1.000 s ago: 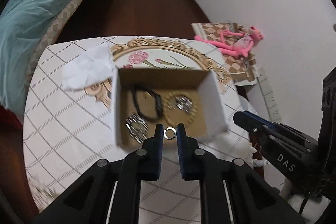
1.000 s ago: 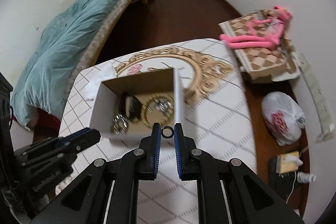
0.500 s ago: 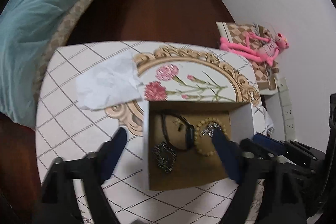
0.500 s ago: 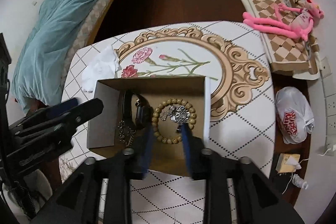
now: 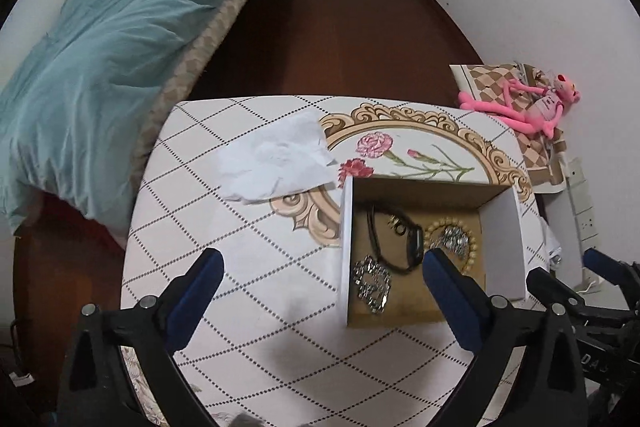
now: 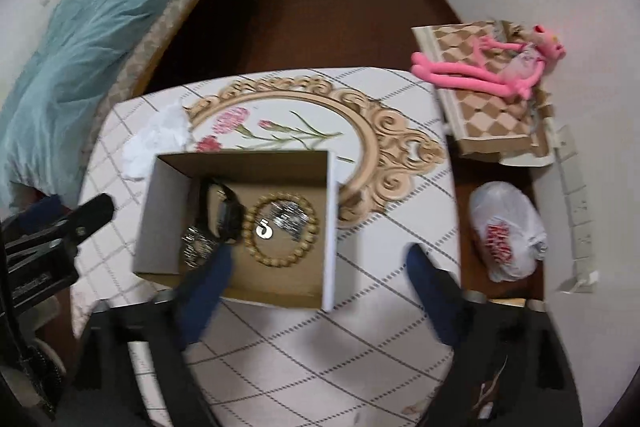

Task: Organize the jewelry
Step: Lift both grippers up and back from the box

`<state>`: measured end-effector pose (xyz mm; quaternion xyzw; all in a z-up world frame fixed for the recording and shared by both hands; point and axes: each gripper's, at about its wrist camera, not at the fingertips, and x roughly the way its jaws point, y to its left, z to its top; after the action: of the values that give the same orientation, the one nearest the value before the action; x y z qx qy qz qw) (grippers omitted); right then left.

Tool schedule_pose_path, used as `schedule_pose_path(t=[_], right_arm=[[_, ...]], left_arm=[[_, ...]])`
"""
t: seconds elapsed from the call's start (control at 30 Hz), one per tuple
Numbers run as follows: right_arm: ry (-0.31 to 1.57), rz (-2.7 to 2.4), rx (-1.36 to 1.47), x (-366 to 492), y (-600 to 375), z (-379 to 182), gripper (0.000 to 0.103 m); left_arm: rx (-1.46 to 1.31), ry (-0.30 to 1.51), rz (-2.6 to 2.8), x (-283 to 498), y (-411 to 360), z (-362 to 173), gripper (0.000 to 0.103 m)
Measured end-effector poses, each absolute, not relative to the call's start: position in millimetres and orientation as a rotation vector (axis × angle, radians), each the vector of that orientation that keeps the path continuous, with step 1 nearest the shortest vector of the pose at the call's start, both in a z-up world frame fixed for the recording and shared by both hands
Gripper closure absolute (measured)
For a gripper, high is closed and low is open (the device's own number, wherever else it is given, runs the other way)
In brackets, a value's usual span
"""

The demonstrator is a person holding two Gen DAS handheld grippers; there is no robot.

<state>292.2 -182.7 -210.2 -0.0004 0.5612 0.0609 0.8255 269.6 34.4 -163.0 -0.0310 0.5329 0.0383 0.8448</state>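
Lying in box (image 6: 332,227), ring (image 6: 264,228) outside parted jaws.

The bench (image 5: 248,239) is white with dotted diamond lines and pink flowers. The box (image 6: 160,195) is brown inside. The bed blanket (image 5: 100,39) is light blue, the toy (image 6: 488,67) pink.
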Motion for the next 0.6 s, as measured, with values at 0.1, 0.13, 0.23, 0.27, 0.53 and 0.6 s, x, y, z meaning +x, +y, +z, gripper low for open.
schedule_pose_path(t=[0.1, 0.13, 0.23, 0.27, 0.53, 0.6], right_arm=[[1.189, 0.086, -0.034, 280.4, -183.1, -215.1, 0.004], [1.184, 0.074, -0.040, 276.9, -182.9, -215.8, 0.001], [1.163, 0.046, -0.057, 267.2, -182.5, -215.1, 0.001], [1.155, 0.040, -0.058, 263.3, -183.2, -213.0, 0.001], [1.096, 0.030, -0.049, 235.7, -186.4, -183.7, 0.001], [1.066, 0.025, -0.041, 223.7, -189.3, -168.4, 0.001]], left_arm=[[-0.064, 1.123, 0.085, 258.9, 31.3, -166.0, 0.001], [-0.062, 1.124, 0.085, 255.7, 30.1, -166.9, 0.001], [-0.054, 1.117, 0.089, 246.9, 26.5, -165.4, 0.001], [-0.055, 1.112, 0.091, 243.7, 25.4, -163.8, 0.001], [-0.059, 1.045, 0.088, 212.3, 21.3, -131.6, 0.001], [-0.064, 1.024, 0.085, 202.5, 20.5, -120.6, 0.001]])
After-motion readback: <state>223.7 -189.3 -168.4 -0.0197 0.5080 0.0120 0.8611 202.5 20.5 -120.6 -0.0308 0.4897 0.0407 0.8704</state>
